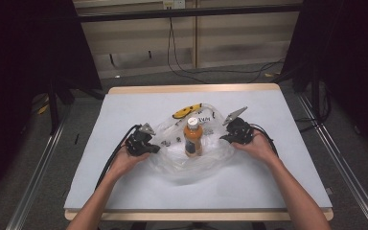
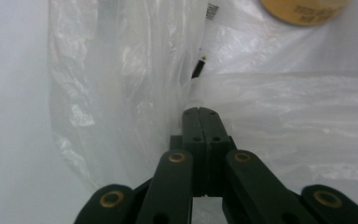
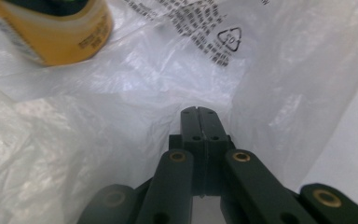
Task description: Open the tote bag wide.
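Note:
A clear plastic bag (image 1: 191, 160) lies crumpled in the middle of the table, and an orange bottle (image 1: 193, 139) with a white cap stands upright inside it. My left gripper (image 1: 156, 148) is at the bag's left edge and my right gripper (image 1: 223, 138) at its right edge. In the left gripper view the jaws (image 2: 199, 112) are pressed together on a fold of the bag (image 2: 135, 93), with the bottle's base (image 2: 303, 10) beyond. The right gripper (image 3: 199, 112) is likewise shut on the film (image 3: 135, 116), with the bottle (image 3: 51, 32) at upper left.
A yellow object (image 1: 187, 111) with dark markings lies just behind the bag. The pale mat (image 1: 124, 187) covers the wooden table top. Black curtains hang at both sides, and cables run across the floor beyond the far edge.

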